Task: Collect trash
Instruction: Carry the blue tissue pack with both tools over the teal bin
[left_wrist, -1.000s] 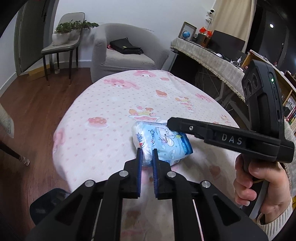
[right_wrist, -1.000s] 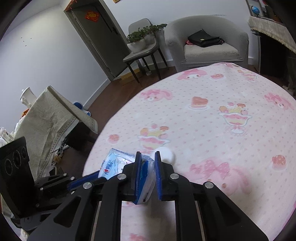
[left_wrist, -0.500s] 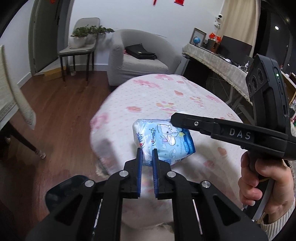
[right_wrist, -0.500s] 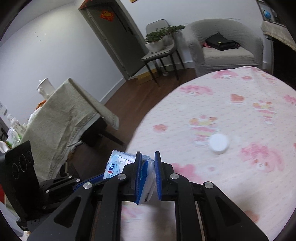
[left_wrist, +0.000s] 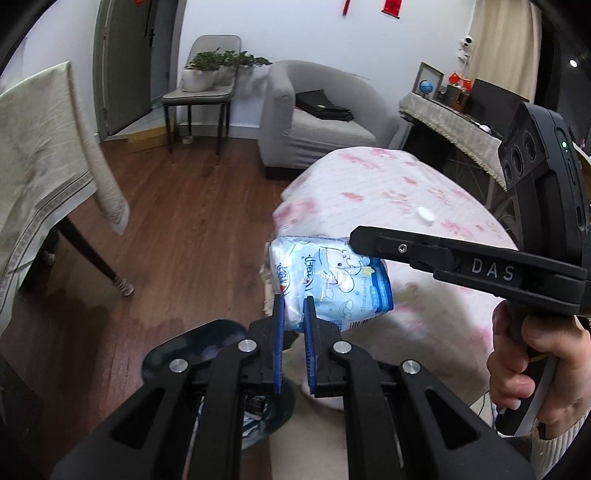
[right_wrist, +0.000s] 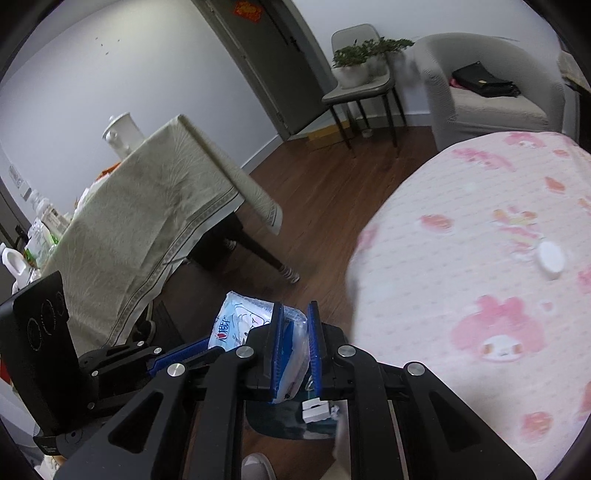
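A blue and white plastic tissue pack (left_wrist: 332, 280) is held in the air between both grippers, off the edge of the pink table. My left gripper (left_wrist: 294, 306) is shut on its near end. My right gripper (right_wrist: 295, 317) is shut on its other end, and the pack (right_wrist: 240, 321) shows past the blue pads. A dark bin (left_wrist: 192, 350) with trash inside sits on the floor below the pack; it also shows in the right wrist view (right_wrist: 295, 421). A white cap (right_wrist: 551, 258) lies on the table.
The round table with a pink cartoon cloth (left_wrist: 399, 199) is on the right. A table with a beige cloth (left_wrist: 40, 177) stands left. A grey armchair (left_wrist: 317, 122) and a chair with plants (left_wrist: 207, 85) stand at the back across the wooden floor.
Both grippers have carried the tissue pack left, off the pink table and out over the floor and the dark bin. The white cap stayed on the table.
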